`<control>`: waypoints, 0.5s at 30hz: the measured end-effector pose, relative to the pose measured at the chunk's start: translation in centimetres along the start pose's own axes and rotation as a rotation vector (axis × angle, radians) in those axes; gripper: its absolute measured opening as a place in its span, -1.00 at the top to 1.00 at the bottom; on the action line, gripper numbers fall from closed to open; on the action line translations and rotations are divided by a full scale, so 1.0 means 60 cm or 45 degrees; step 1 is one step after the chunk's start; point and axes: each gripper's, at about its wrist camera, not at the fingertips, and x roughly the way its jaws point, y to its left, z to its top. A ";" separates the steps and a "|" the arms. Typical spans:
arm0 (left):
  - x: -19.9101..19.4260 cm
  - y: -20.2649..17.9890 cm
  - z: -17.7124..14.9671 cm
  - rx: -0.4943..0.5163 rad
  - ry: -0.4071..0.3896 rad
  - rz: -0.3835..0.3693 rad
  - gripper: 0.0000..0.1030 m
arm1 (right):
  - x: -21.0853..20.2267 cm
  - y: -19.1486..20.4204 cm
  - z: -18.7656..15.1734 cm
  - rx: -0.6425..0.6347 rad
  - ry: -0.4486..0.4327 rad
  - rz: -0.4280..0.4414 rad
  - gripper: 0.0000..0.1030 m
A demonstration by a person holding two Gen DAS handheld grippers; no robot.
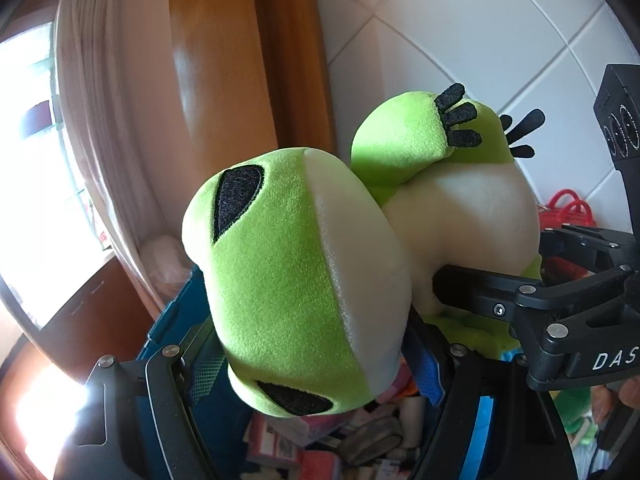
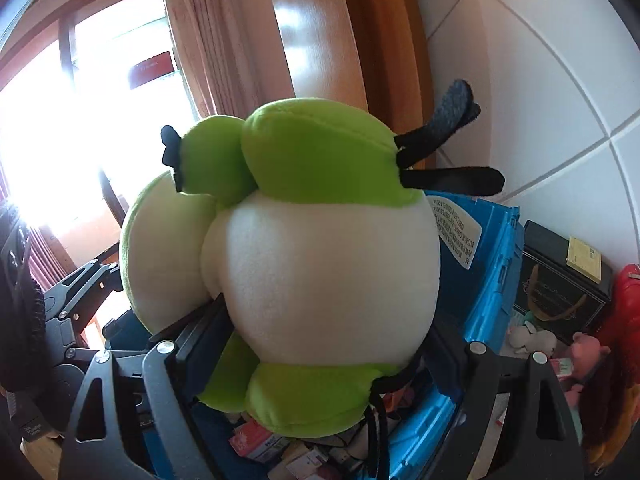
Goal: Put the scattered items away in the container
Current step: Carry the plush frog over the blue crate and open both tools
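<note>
Nearest each lens, the fingers are clamped wide on one thing: a green and cream plush frog [image 1: 296, 280]. The left gripper [image 1: 312, 360] pinches the frog's head, its fingers pressed into the plush on both sides. The right gripper [image 2: 320, 344] squeezes the round cream belly between its two fingers. In the left view the right gripper's finger [image 1: 472, 284] digs into the body from the side.

Two grips make sense for a toy this bulky and soft: one pinch would likely let it sag or swing, while holding head and body together keeps it level and steady.

Just below and behind the frog is the blue bin [image 2: 496, 264], open, with boxes [image 2: 260, 444] and small items already jumbled on its bottom. The frog hangs in the air over that opening, touching nothing but the grippers, so the carry looks nearly done and a lowering and release would be the next need.

Beside the bin, to the right, a black box [image 2: 560, 280] and small pink toys [image 2: 588, 352] lie outside it.

Farther back stand a wooden post [image 1: 224, 60], a curtain [image 1: 100, 100], a bright window [image 2: 60, 128] and a white tiled wall [image 1: 480, 32].
</note>
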 end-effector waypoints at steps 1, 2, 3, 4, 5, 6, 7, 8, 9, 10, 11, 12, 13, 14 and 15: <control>0.007 0.014 0.006 -0.010 0.011 -0.003 -0.53 | 0.019 0.005 0.015 -0.001 0.014 -0.002 -0.69; 0.014 0.026 0.012 -0.019 0.021 -0.005 -0.53 | 0.032 0.007 0.029 0.002 0.024 -0.004 -0.69; 0.028 0.036 0.020 -0.029 0.030 -0.007 -0.56 | 0.044 0.007 0.040 0.005 0.030 -0.008 -0.71; 0.042 0.044 0.026 -0.037 0.038 -0.010 -0.63 | 0.054 0.005 0.050 0.011 0.035 -0.016 -0.76; 0.053 0.051 0.030 -0.044 0.049 -0.016 -0.67 | 0.062 0.002 0.059 0.016 0.039 -0.026 -0.80; 0.066 0.056 0.033 -0.047 0.060 -0.022 -0.69 | 0.068 -0.003 0.065 0.021 0.041 -0.042 -0.83; 0.077 0.059 0.035 -0.044 0.068 -0.021 -0.69 | 0.072 -0.005 0.070 0.023 0.041 -0.059 -0.84; 0.088 0.060 0.036 -0.038 0.078 -0.018 -0.69 | 0.077 -0.008 0.076 0.026 0.040 -0.076 -0.84; 0.098 0.060 0.036 -0.034 0.089 -0.019 -0.69 | 0.081 -0.011 0.080 0.030 0.041 -0.089 -0.84; 0.108 0.060 0.037 -0.029 0.100 -0.020 -0.70 | 0.085 -0.015 0.083 0.038 0.050 -0.091 -0.84; 0.118 0.061 0.038 -0.027 0.114 -0.023 -0.70 | 0.090 -0.016 0.084 0.040 0.060 -0.096 -0.84; 0.124 0.059 0.038 -0.026 0.129 -0.026 -0.70 | 0.094 -0.018 0.084 0.038 0.070 -0.105 -0.84; 0.127 0.053 0.038 -0.021 0.143 -0.029 -0.70 | 0.098 -0.023 0.083 0.038 0.082 -0.118 -0.84; 0.132 0.049 0.037 -0.013 0.155 -0.030 -0.70 | 0.102 -0.027 0.082 0.037 0.095 -0.130 -0.84; 0.137 0.046 0.036 -0.001 0.166 -0.031 -0.70 | 0.105 -0.031 0.081 0.036 0.106 -0.142 -0.84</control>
